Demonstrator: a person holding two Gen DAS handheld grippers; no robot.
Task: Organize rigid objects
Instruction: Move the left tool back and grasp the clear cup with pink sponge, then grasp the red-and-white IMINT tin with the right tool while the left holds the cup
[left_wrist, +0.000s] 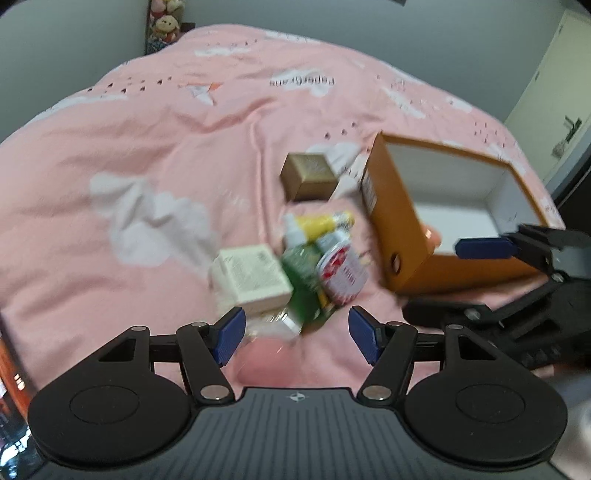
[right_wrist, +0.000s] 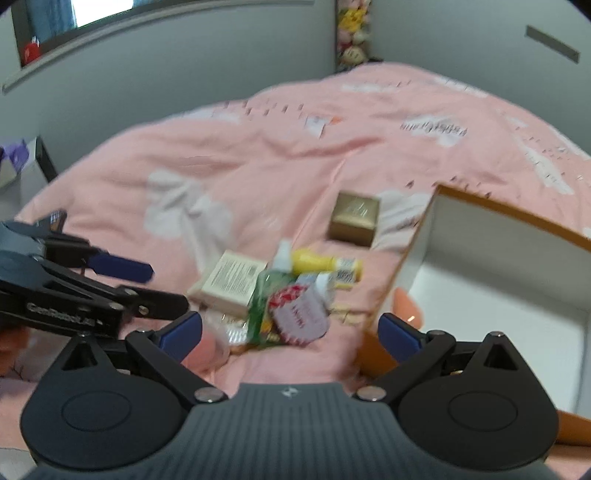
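Note:
A pile of small items lies on the pink bedspread: a cream box (left_wrist: 251, 277) (right_wrist: 229, 282), a green bottle (left_wrist: 301, 277) (right_wrist: 264, 302), a round red-and-white tin (left_wrist: 341, 273) (right_wrist: 299, 317), a yellow tube (left_wrist: 325, 223) (right_wrist: 325, 264) and a clear item (left_wrist: 275, 325). A gold box (left_wrist: 308, 177) (right_wrist: 354, 218) sits behind them. An open orange box (left_wrist: 384, 206) (right_wrist: 424, 236) with a white inside stands to the right. My left gripper (left_wrist: 295, 338) is open just in front of the pile. My right gripper (right_wrist: 290, 332) is open, near the pile and the orange box's corner.
The pink bedspread (left_wrist: 147, 147) (right_wrist: 221, 155) is rumpled and covers the whole bed. Grey walls stand behind, with plush toys (left_wrist: 164, 22) (right_wrist: 352, 33) in the corner. A door (left_wrist: 554, 92) is at the far right. A dark side table (right_wrist: 40, 158) stands left of the bed.

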